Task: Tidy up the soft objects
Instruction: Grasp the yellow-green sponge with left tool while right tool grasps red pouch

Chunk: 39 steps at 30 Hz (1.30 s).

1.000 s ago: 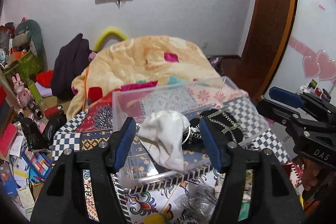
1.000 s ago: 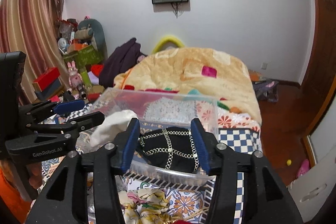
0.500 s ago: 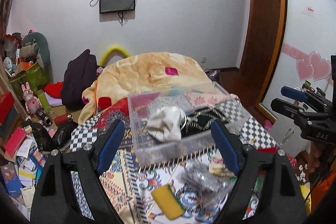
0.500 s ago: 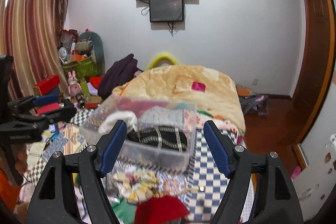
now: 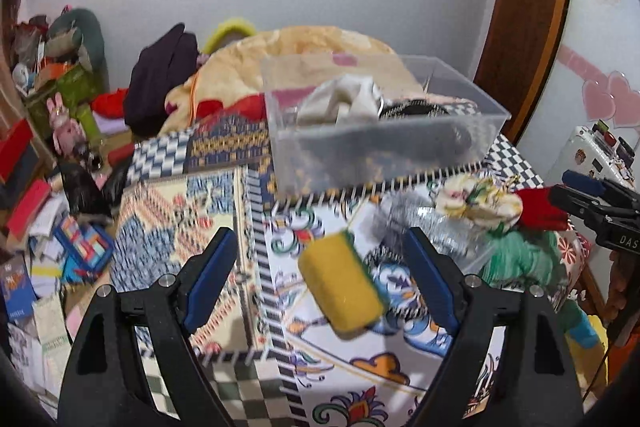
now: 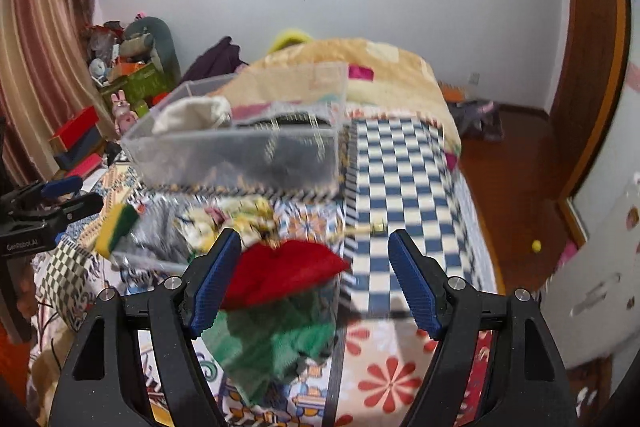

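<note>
A clear plastic box (image 5: 380,155) (image 6: 240,155) stands on the patterned bedspread and holds a white cloth (image 5: 344,99) and a black chained item (image 5: 420,105). In front of it lie a yellow-green sponge (image 5: 340,287) (image 6: 116,227), a silvery scrubber (image 5: 404,223), a floral cloth (image 5: 476,199), a red cloth (image 6: 280,271) (image 5: 536,207) and a green cloth (image 6: 272,343) (image 5: 516,259). My left gripper (image 5: 320,279) is open above the sponge. My right gripper (image 6: 312,283) is open over the red cloth.
A beige quilt (image 5: 312,43) is heaped behind the box. Cluttered boxes and toys (image 5: 44,115) fill the floor at the left. A wooden door frame (image 5: 520,19) and a white cabinet (image 5: 592,147) stand at the right. The checkered bed edge (image 6: 400,187) drops to wooden floor.
Both grippers have pulled back from the box and tilted down toward the loose soft items in front of it. Their jaws opened wider and stay empty.
</note>
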Each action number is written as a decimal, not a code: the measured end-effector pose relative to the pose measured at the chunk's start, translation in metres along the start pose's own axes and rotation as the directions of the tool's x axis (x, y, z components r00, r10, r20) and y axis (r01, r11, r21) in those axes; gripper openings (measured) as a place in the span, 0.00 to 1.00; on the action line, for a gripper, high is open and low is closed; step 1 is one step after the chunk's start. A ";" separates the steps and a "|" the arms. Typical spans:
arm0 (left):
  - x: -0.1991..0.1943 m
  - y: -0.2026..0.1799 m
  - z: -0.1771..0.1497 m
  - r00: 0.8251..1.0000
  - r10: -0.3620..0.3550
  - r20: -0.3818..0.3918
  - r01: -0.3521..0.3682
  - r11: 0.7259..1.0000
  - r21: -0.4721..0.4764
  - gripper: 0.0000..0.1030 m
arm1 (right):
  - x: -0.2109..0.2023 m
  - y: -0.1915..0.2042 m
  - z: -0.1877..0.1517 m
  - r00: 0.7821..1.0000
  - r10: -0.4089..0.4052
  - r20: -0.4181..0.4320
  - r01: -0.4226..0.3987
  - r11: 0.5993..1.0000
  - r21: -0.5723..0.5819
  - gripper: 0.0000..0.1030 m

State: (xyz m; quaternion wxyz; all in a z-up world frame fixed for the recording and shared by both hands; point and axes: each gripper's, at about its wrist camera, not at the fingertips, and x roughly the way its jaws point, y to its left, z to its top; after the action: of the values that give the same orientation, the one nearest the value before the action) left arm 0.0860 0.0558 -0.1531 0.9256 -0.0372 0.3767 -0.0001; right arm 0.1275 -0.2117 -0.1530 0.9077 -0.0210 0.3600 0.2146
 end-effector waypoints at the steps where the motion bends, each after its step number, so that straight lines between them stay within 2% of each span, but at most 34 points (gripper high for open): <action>1: 0.001 0.001 -0.003 1.000 -0.001 -0.005 0.001 1.000 -0.009 0.82 | 0.000 -0.002 -0.003 1.000 0.006 -0.007 -0.006 1.000 0.008 0.71; 8: 0.018 0.001 -0.019 0.998 -0.024 -0.051 0.021 0.998 -0.057 0.65 | 0.013 -0.003 -0.013 0.995 0.078 -0.056 -0.074 0.995 0.067 0.71; 10: 0.022 -0.001 -0.020 0.998 -0.028 -0.060 0.025 0.998 -0.053 0.60 | 0.016 -0.002 -0.013 0.994 0.092 -0.062 -0.088 0.993 0.073 0.68; 13: 0.025 -0.004 -0.021 0.997 -0.037 -0.063 0.034 0.998 -0.046 0.56 | 0.022 0.000 -0.013 0.991 0.107 -0.077 -0.101 0.992 0.072 0.52; 15: 0.024 -0.005 -0.022 0.997 -0.047 -0.058 0.045 0.998 -0.044 0.49 | 0.026 0.001 -0.013 0.989 0.123 -0.084 -0.117 0.990 0.073 0.39; 17: 0.024 -0.006 -0.021 0.997 -0.057 -0.059 0.054 0.998 -0.043 0.44 | 0.027 0.002 -0.012 0.988 0.133 -0.079 -0.127 0.989 0.071 0.31; 21: 0.022 -0.007 -0.022 0.996 -0.065 -0.057 0.062 0.997 -0.046 0.33 | 0.024 0.005 -0.009 0.992 0.108 -0.058 -0.106 0.993 0.046 0.11; 23: 0.021 -0.007 -0.021 0.997 -0.060 -0.054 0.057 0.997 -0.047 0.29 | 0.018 0.004 -0.009 0.993 0.114 -0.032 -0.112 0.993 0.040 0.09; 27: 0.015 -0.004 -0.021 0.998 -0.045 -0.042 0.043 0.998 -0.053 0.28 | 0.008 0.003 -0.003 0.995 0.095 0.015 -0.095 0.995 0.027 0.06; 39: -0.018 0.002 0.005 0.996 -0.044 0.076 0.049 0.997 -0.058 0.28 | -0.030 0.005 0.021 0.985 0.066 0.158 -0.067 0.998 0.000 0.05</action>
State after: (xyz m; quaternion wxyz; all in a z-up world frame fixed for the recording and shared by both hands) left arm 0.0763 0.0588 -0.1367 0.9371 -0.0737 0.3410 -0.0090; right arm 0.1196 -0.2144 -0.1164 0.9258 0.0107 0.2880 0.2448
